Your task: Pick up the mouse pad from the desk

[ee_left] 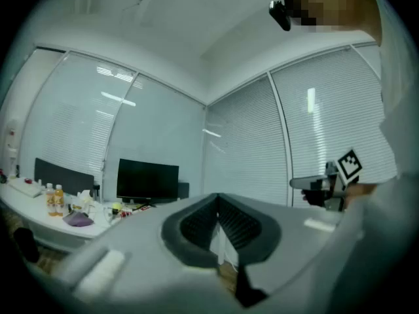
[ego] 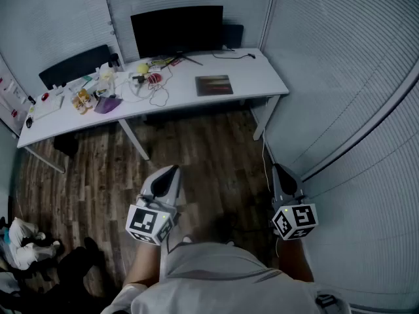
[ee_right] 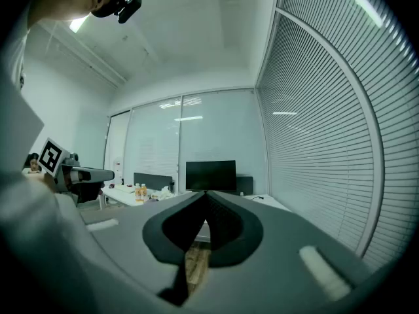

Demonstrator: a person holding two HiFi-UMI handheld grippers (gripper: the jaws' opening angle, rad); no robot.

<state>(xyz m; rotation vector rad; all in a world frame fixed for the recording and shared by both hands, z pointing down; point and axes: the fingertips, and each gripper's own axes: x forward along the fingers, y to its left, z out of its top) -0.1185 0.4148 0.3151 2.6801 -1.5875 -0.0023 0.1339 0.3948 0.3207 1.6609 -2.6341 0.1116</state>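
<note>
The dark, brownish mouse pad [ego: 214, 84] lies flat on the right part of the white desk [ego: 262, 77], in front of the black monitor [ego: 177, 30]. I stand well back from the desk on the wooden floor. My left gripper [ego: 174, 169] is shut and empty, held level at the lower left, far short of the desk. My right gripper [ego: 277, 169] is also shut and empty, at the lower right. In the left gripper view the jaws [ee_left: 218, 198] meet with nothing between them; the right gripper view shows the same [ee_right: 206, 194].
Two drink bottles [ego: 81, 99], a purple cloth [ego: 107, 104], cables [ego: 157, 90] and small clutter cover the desk's left and middle. A black chair [ego: 75, 64] stands behind it. Blind-covered glass walls [ego: 353, 110] close in on the right. A dark bag [ego: 26, 241] sits on the floor at left.
</note>
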